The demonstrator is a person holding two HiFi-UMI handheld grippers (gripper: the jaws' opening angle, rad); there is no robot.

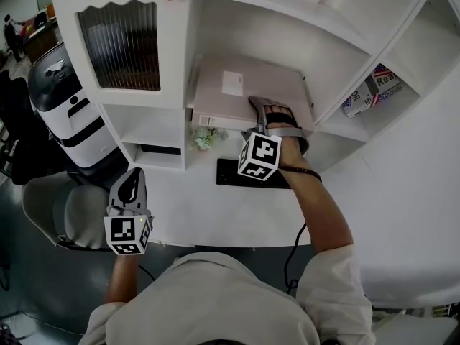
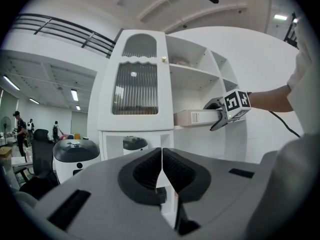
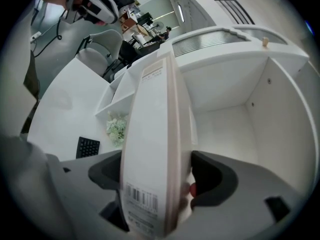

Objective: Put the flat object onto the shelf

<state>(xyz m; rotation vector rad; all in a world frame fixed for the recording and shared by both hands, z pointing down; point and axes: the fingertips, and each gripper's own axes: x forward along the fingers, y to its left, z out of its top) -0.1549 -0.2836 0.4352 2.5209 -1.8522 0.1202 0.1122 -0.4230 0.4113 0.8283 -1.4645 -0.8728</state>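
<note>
The flat object is a thin pale pink box (image 1: 244, 92) with a white label. It lies flat in the middle compartment of the white shelf unit (image 1: 325, 95), its front edge at the shelf's lip. My right gripper (image 1: 267, 113) reaches in over that edge, one jaw above the box and one below. In the right gripper view the box (image 3: 155, 149) stands edge-on between the jaws of my right gripper (image 3: 157, 179), with a slim gap at the right pad (image 3: 215, 179), so the gripper is open. My left gripper (image 1: 131, 185) hangs low at the desk's left edge, shut on nothing (image 2: 161, 169).
A black keyboard (image 1: 233, 172) and a small green plant (image 1: 206, 138) sit on the white desk under the shelf. A ribbed-glass cabinet door (image 1: 118, 45) is on the left, books (image 1: 370, 92) in the right compartment. A black-and-white appliance (image 1: 61, 99) and a chair (image 1: 57, 207) stand left.
</note>
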